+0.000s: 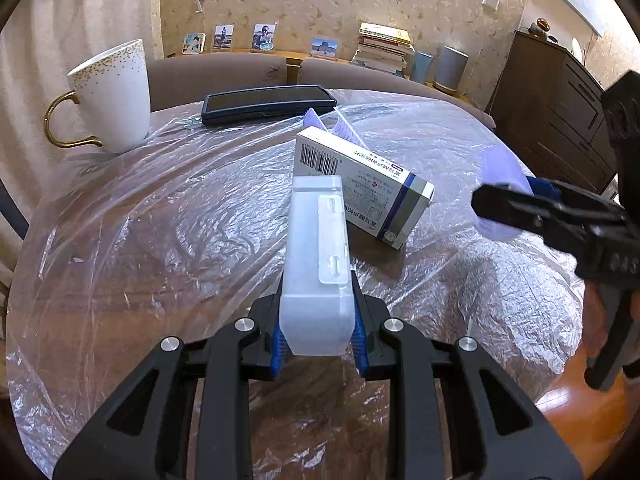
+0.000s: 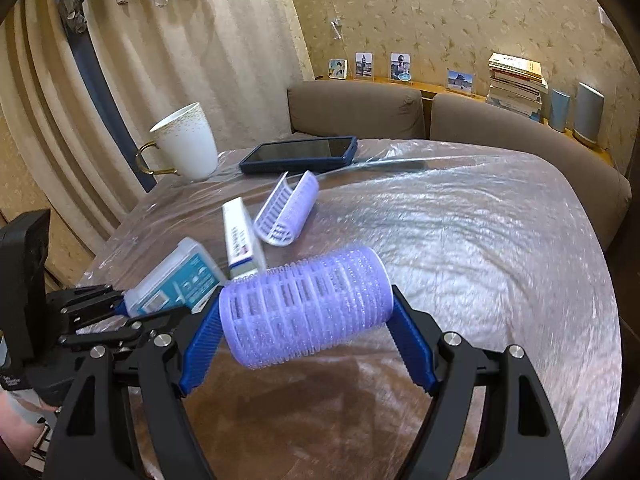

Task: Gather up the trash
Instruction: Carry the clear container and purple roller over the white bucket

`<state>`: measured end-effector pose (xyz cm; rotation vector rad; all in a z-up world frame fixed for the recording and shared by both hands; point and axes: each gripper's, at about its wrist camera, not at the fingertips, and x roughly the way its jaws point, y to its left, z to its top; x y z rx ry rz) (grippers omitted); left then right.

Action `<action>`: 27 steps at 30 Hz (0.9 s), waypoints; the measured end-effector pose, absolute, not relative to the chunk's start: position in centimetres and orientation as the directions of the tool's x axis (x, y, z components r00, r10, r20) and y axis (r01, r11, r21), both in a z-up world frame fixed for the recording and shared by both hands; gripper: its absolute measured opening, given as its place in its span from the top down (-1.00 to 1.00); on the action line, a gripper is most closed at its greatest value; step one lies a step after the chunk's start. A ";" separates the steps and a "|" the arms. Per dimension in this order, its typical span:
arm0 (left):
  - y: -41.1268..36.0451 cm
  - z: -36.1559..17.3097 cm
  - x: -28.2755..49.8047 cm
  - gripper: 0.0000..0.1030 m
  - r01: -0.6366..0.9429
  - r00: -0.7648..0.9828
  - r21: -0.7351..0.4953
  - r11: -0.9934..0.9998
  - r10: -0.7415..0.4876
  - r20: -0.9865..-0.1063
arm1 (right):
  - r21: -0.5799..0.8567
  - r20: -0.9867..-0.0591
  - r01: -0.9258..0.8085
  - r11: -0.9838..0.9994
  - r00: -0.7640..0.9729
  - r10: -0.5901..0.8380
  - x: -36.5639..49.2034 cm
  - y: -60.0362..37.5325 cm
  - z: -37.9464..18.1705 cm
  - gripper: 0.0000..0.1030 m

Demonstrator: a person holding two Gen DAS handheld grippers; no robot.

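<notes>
My left gripper (image 1: 318, 334) is shut on a translucent plastic box (image 1: 318, 256) with a teal label (image 2: 176, 276), held above the table. My right gripper (image 2: 306, 334) is shut on a purple hair roller (image 2: 306, 306), also seen from the left wrist view (image 1: 500, 192). A white and blue medicine carton (image 1: 360, 184) lies on the table ahead of the box; it shows edge-on in the right wrist view (image 2: 240, 236). A purple half-shell roller cover (image 2: 286, 210) lies behind the carton.
The round table (image 1: 160, 208) is covered in clear plastic film. A white mug with gold handle (image 1: 114, 96) and a dark tablet (image 1: 268, 104) sit at the far side. Brown chairs (image 2: 356, 108) stand behind; a dark cabinet (image 1: 560, 104) is at right.
</notes>
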<state>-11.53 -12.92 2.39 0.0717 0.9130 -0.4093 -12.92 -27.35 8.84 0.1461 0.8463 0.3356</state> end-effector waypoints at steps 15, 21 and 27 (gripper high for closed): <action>-11.8 3.8 -14.0 0.46 0.393 0.566 -0.095 0.915 -0.322 -0.759 | 0.280 -0.706 -0.233 0.931 0.607 0.364 -17.1 -25.6 9.1 -0.48; -11.4 4.1 -14.9 0.46 0.397 0.573 -0.093 0.913 -0.326 -0.752 | 0.278 -0.706 -0.235 0.932 0.608 0.364 -18.4 -25.0 9.3 -0.48; -10.7 4.4 -15.7 0.46 0.397 0.569 -0.131 0.908 -0.356 -0.741 | 0.282 -0.702 -0.232 0.931 0.611 0.365 -19.8 -24.7 9.4 -0.48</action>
